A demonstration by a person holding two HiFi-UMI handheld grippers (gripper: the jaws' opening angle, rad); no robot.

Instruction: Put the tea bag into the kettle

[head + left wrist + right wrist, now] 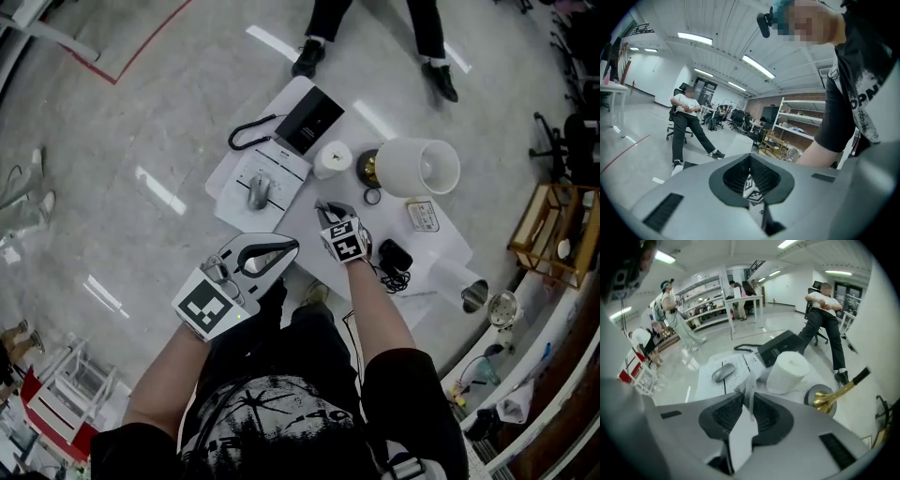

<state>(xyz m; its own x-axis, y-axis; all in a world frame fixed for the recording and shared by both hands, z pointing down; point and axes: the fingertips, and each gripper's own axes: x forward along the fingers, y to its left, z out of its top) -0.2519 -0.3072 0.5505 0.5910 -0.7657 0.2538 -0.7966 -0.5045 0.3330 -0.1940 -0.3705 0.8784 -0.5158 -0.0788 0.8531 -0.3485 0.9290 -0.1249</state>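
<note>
One flimsy tea bag (750,397) stands edge-on between the pads of the right gripper (748,380), which are closed flat onto it. A thin strip of the bag pokes out past the tips. From the head view, that gripper hovers over the middle of the white table (441,240). The kettle (417,167), a white cylinder with a gold spout, stands just to its far right, near but apart. The left gripper (289,248) hangs off the near left edge of the table, its tips drawn together on nothing.

The bag is probably almost weightless, soft and paper-thin. It will likely bend and hang limp rather than hold a shape, and a hard squeeze or a snag on the kettle's rim could tear it. A flat pinch across one side, as here, seems the right hold, since part of the bag is left free to lead into the opening. Being so light, it may cling to a pad on release, so the jaws probably need to open wide directly above the kettle's mouth.
</note>
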